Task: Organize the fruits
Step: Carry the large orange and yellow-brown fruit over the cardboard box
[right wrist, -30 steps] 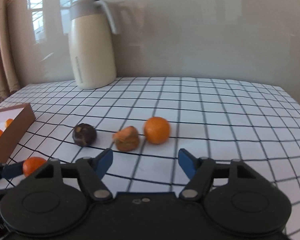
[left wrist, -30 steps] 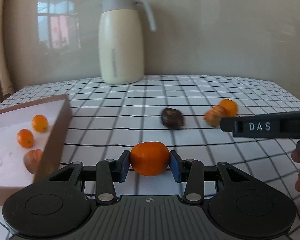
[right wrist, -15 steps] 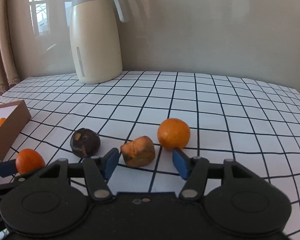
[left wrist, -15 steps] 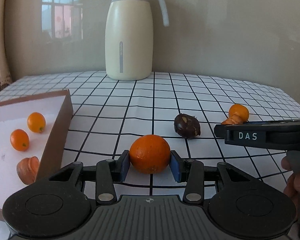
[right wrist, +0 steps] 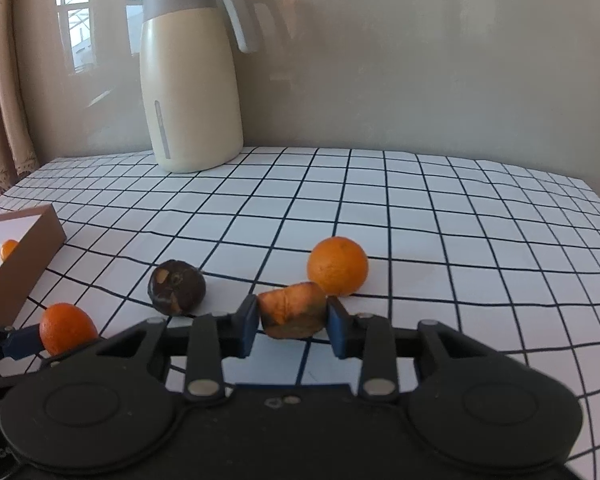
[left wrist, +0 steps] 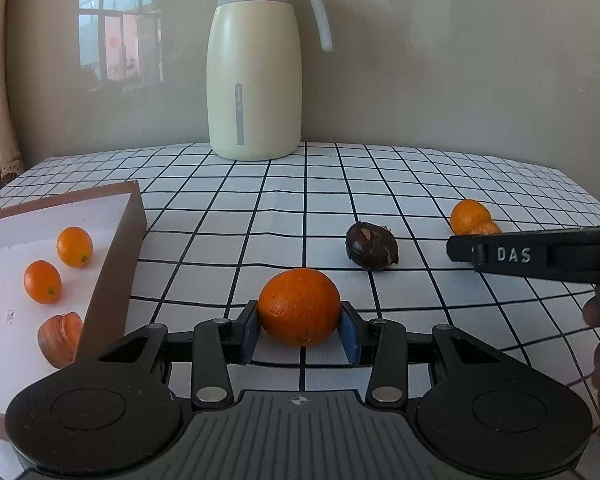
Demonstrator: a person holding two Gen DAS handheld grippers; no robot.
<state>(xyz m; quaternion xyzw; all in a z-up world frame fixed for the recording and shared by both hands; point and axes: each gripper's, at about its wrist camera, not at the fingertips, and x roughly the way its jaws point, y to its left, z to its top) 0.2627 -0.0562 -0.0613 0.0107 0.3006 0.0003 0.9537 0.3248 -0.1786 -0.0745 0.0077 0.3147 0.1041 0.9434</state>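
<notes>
A home dining corner: ahead of the hand-held gripper point(left wrist: 299, 332), a surface point(left wrist: 420, 184) under a black-and-white checked cloth carries a cream thermos jug point(left wrist: 256, 64) against a plain glossy wall point(left wrist: 460, 60). To its far left hangs a lace-edged curtain point(right wrist: 4, 80), and a window reflection point(left wrist: 120, 32) shows on the wall.

Cream plastic-looking thermos jug point(left wrist: 254, 80) showing smooth semi-gloss body, grey matt lid. White black-gridded tablecloth point(left wrist: 380, 184) lying slightly wrinkled, matt. Brown cardboard box point(left wrist: 112, 264) showing matt wall, white papery floor. Round orange citrus fruit point(left wrist: 299, 306) showing pitted, faintly shiny peel. Dark brown shrivelled fruit point(right wrist: 176, 287) looking glossy, flaking. Matt black plastic left gripper point(left wrist: 299, 326) wearing blue rubbery pads point(left wrist: 250, 334).
</notes>
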